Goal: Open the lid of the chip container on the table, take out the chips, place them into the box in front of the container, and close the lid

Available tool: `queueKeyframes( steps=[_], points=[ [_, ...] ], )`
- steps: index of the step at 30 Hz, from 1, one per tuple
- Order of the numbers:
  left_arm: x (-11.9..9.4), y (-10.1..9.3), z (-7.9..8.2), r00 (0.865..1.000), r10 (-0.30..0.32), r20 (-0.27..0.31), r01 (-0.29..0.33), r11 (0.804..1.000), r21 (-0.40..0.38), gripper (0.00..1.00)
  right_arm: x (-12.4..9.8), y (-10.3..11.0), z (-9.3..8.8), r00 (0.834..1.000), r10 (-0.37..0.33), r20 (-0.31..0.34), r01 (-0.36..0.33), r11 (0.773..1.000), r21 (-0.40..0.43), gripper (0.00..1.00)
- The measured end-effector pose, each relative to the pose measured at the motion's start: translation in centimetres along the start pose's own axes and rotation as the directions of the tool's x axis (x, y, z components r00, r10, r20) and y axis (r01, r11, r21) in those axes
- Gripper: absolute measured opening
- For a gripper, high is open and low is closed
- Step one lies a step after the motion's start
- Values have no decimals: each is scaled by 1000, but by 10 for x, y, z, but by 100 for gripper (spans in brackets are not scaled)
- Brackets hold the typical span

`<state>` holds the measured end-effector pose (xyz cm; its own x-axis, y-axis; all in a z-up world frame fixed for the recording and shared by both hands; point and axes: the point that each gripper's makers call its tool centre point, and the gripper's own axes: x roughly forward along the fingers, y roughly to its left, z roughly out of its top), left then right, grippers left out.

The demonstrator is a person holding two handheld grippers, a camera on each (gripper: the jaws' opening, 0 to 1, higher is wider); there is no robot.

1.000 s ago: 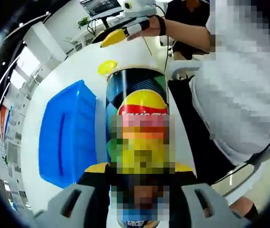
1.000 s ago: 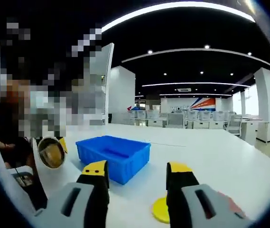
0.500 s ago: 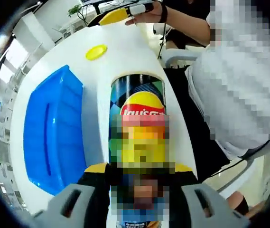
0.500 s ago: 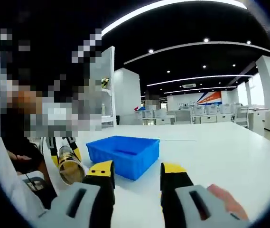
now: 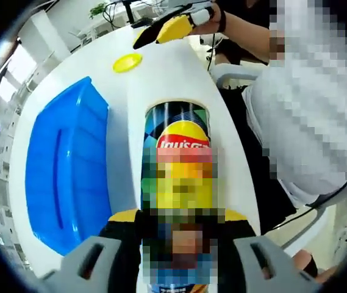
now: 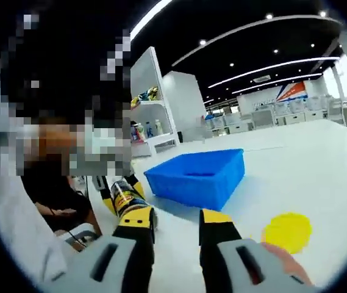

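Two grippers were at work: our left gripper (image 5: 174, 244) had its jaws clenched on the chip can (image 5: 178, 159), holding it tilted over the white surface (image 5: 161, 73) with its open mouth pointing away from us, just beside the blue box (image 5: 63, 177). The yellow lid (image 5: 127, 62) was already off and lay flat on the surface beyond the can, near the far end of the box. In the right gripper view we saw the same can (image 6: 123, 195) gripped at the left, the box (image 6: 200, 177) in the middle and the lid (image 6: 287, 232) off to the right. Our right gripper (image 6: 176, 226) held nothing; its jaws stood narrowly parted, released, aimed toward the box. We judged the step in hand to be getting the chips out. To do it well we would swing the can's mouth over the box before tipping further, so nothing spilled on the surface, and tilt it slowly so the stack slid instead of shattering. We could not tell from the views how full the can was, and the box looked empty.
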<state>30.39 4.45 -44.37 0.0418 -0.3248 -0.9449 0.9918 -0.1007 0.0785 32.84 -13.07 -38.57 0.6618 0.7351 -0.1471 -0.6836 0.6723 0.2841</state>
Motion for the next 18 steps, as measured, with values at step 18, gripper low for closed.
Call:
queueKeyframes(
  steps=[18],
  points=[
    [2,2,-2,1000,2,-13,-2,1000,2,47,43,46,-34,957,180,-228,-128,966,227,24]
  ],
)
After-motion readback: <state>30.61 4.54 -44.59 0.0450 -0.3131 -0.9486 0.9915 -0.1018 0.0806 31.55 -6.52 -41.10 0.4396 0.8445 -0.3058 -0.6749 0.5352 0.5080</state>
